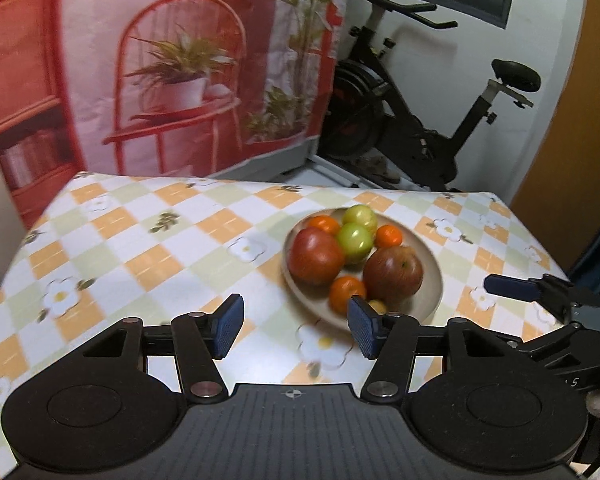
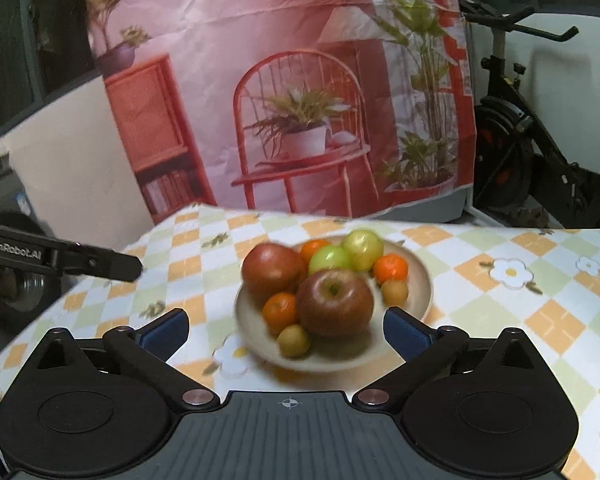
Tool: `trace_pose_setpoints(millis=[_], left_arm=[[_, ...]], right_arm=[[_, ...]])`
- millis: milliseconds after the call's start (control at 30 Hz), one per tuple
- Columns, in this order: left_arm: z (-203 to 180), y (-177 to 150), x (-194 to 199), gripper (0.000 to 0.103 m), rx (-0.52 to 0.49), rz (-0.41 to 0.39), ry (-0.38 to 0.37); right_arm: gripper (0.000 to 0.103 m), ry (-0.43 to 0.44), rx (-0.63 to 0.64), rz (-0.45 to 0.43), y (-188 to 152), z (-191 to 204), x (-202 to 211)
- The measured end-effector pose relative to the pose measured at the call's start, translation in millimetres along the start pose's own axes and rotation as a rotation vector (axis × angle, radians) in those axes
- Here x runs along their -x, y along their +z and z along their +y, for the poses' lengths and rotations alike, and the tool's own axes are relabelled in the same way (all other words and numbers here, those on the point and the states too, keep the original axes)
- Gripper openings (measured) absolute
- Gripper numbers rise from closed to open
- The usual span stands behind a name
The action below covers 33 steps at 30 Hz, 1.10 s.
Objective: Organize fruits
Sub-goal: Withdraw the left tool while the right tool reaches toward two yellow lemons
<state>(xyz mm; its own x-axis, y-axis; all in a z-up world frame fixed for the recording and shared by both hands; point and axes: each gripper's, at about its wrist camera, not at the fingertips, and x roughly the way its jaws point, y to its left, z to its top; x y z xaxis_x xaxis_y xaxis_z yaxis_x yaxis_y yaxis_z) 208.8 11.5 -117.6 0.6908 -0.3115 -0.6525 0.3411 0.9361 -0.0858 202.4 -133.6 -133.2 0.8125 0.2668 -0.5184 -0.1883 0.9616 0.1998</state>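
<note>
Fruits all piled on plate (image 2: 422, 280), mid table (image 2: 540, 320), nothing loose elsewhere. My left tool (image 1: 296, 326): jaws apart, empty, short of plate. My right tool (image 2: 286, 332): jaws spread wide, empty, framing front apple (image 2: 334, 302). Sorting looks done.

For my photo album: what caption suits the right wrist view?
Open right gripper above a plate of apples, oranges and green fruit on a checked tablecloth.
</note>
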Motion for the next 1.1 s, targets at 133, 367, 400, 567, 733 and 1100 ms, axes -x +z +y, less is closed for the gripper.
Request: trace_pose_setpoints(millis=[133, 367, 400, 567, 733, 1100], left_arm=[[3, -22, 17, 0.060, 0.008, -0.017, 0.023], [6, -50, 30, 0.060, -0.013, -0.019, 0.051], [6, -53, 32, 0.060, -0.013, -0.021, 0.055], [10, -63, 38, 0.060, -0.005, -0.035, 0.053], [15, -73, 39, 0.060, 0.009, -0.032, 0.048], [22, -82, 39, 0.060, 0.033, -0.026, 0.041]], right_arm=[[0.103, 0.002, 0.036, 0.028, -15, 20, 9], [0.103, -0.043, 0.052, 0.086, -35, 38, 21], [0.103, -0.043, 0.052, 0.093, -38, 40, 23], [0.100, -0.022, 0.030, 0.125, -45, 46, 28], [0.090, 0.045, 0.030, 0.169, -55, 57, 29], [0.066, 0.130, 0.032, 0.249, -67, 69, 16]])
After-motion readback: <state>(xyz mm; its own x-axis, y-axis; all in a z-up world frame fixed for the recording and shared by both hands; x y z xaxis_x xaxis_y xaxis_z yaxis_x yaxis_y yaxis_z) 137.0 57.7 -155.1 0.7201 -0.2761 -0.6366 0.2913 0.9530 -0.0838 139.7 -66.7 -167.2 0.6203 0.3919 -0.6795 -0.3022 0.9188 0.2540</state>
